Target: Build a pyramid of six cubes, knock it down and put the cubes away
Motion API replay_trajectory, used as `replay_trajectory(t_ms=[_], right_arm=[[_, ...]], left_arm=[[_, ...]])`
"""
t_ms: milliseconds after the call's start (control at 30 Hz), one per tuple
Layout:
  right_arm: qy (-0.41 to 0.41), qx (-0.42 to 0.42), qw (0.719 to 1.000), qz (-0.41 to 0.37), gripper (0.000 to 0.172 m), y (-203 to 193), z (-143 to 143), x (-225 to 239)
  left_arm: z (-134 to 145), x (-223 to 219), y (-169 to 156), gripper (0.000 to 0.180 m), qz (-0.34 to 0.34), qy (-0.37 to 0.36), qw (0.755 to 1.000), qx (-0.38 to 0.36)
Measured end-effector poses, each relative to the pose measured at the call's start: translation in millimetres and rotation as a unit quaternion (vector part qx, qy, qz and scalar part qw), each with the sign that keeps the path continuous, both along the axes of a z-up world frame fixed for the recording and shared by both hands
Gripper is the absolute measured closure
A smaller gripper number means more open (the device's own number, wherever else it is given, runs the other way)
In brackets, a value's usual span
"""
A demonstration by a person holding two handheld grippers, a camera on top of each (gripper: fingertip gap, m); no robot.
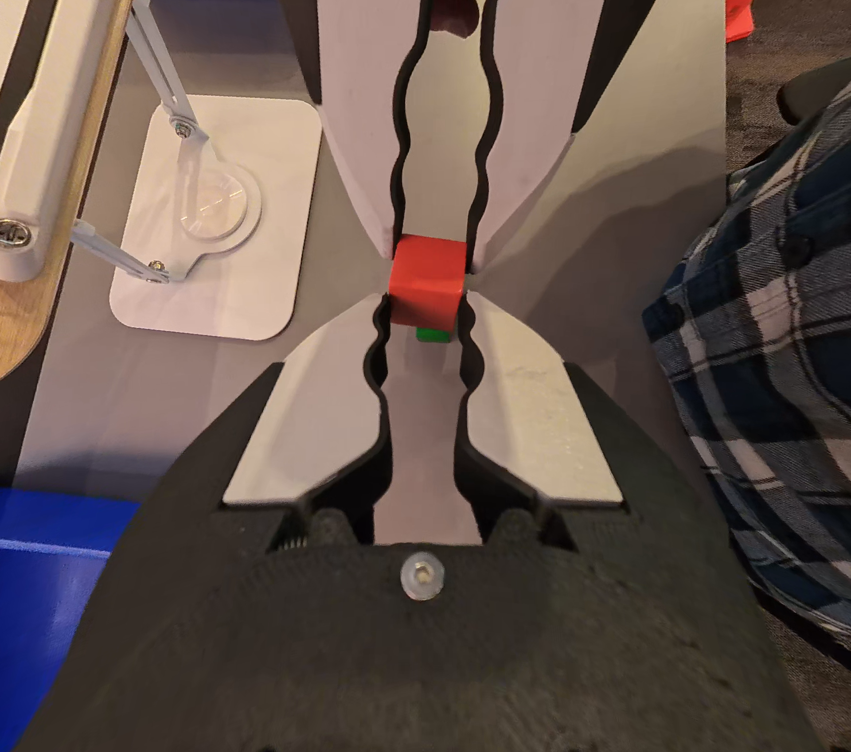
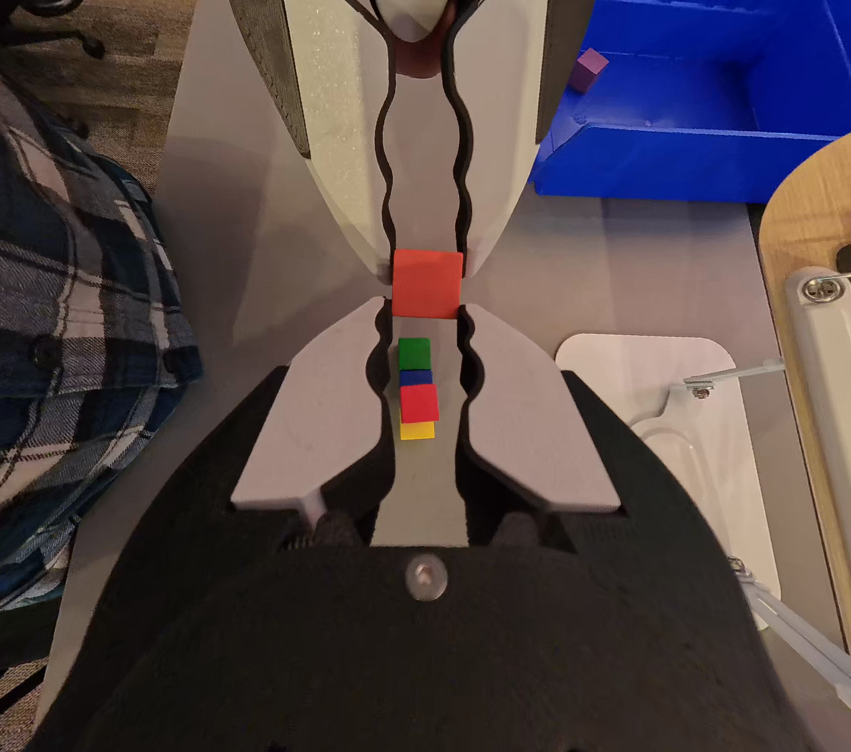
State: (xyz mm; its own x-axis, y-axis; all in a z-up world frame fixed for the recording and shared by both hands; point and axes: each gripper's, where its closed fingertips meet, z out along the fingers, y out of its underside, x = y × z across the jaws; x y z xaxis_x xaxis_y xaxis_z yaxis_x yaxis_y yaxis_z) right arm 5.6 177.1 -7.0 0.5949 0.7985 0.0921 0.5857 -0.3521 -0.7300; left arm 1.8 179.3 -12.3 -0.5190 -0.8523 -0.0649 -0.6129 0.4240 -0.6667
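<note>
An orange cube (image 1: 426, 278) hangs above the grey table (image 1: 621, 177), gripped from both sides. My left gripper (image 1: 426, 306) is shut on its near end. My right gripper (image 1: 433, 255) comes from the far side, tip to tip, and is shut on the other end. In the right wrist view my right gripper (image 2: 423, 311) presses the same orange cube (image 2: 426, 290), and the left gripper (image 2: 426, 269) holds it from above in the picture. Below on the table lies a row of green (image 2: 414, 353), blue (image 2: 416, 377), red (image 2: 419, 403) and yellow (image 2: 416, 430) cubes. The green cube (image 1: 431, 335) peeks out under the orange one.
A blue bin (image 2: 690, 108) at the right holds a purple cube (image 2: 589, 69). A white stand base (image 1: 216, 223) sits left of the grippers and also shows in the right wrist view (image 2: 667, 430). A person in a plaid shirt (image 1: 760, 315) is at the table's edge. Less than 4 cm separates the two grippers' tips.
</note>
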Motion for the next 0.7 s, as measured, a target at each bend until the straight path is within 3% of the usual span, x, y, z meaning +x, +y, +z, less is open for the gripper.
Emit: replay_trajectory(t_ms=[167, 467, 567, 700], right_arm=[[0.012, 0.002, 1.0, -0.001, 0.134, 0.8, 2.6, 0.7], [-0.006, -0.008, 1.0, 0.005, 0.143, 0.5, -4.7, -1.1], [0.002, -0.009, 1.0, 0.0, 0.133, 1.8, -3.3, -1.2], [-0.001, -0.013, 1.0, 0.006, 0.142, 1.4, -2.8, -3.2]], left_arm=[[0.2, 4.1, 1.2, 0.154, 0.003, -0.005, 1.0, 0.012], [3.4, 6.5, -4.7, 0.154, -0.017, -0.002, 1.0, 0.021], [2.1, 5.6, -4.4, 0.154, -0.019, 0.003, 0.999, 0.028], [-4.4, 4.4, -0.8, 0.154, -0.013, 0.015, 0.999, 0.045]])
